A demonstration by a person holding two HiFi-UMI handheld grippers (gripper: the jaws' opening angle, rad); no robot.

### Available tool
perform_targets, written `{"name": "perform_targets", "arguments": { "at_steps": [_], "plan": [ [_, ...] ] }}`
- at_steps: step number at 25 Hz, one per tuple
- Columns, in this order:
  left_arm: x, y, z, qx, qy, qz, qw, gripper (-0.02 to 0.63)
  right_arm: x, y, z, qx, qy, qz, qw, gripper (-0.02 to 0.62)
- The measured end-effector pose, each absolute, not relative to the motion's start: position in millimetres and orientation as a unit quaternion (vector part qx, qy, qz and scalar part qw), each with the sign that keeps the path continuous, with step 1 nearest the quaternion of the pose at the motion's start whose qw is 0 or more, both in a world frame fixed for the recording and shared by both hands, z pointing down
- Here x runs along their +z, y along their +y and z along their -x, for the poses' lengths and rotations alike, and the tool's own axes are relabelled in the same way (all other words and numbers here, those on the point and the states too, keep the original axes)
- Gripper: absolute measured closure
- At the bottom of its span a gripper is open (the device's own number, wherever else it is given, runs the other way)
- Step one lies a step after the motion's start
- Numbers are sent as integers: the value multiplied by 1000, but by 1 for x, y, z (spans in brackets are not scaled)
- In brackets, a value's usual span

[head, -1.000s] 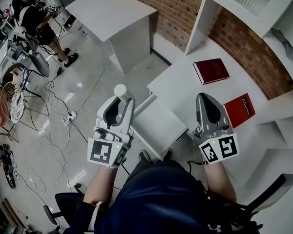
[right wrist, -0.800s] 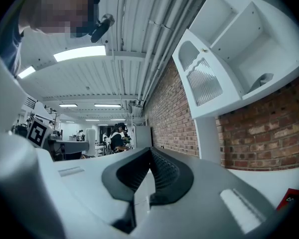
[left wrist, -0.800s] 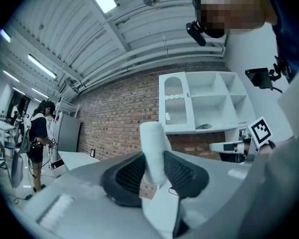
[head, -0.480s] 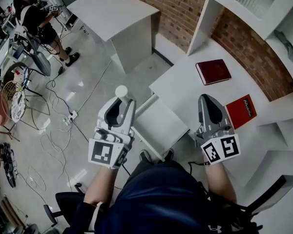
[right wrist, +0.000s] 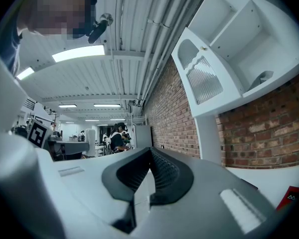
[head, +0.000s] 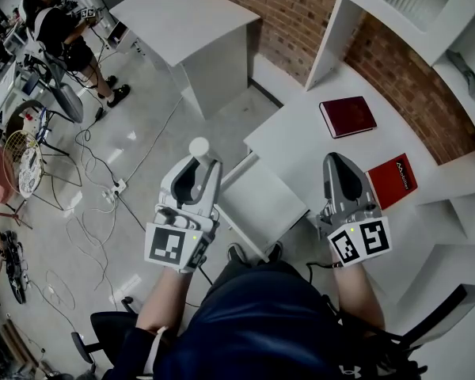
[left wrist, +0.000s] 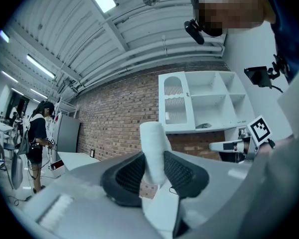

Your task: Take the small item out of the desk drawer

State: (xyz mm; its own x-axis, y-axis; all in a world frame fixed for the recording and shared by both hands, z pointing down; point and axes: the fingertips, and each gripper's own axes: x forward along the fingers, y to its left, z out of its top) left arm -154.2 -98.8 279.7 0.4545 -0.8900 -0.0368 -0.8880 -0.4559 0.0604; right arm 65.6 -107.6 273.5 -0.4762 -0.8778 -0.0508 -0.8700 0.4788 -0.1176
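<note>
Retrieval stage, judged nearly complete. Left claw (head: 199,158) grips the white cylinder (head: 198,146) upright, clear of the drawer (head: 257,200) and left of the desk (head: 297,145). Right claw (head: 338,165) is closed on nothing. The next move likely calls for setting the cylinder down.

Red brick wall (head: 289,10), white shelving (head: 416,10), grey floor (head: 146,93) strewn with cables (head: 103,195).
</note>
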Motion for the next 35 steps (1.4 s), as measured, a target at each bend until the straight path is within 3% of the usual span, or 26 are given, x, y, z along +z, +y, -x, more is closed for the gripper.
{"name": "perform_targets", "arguments": {
  "at_steps": [35],
  "plan": [
    [292,-106,155,-27,-518,-855,32,472,278,-111,-73,-50,853,516,55,594]
  ]
}}
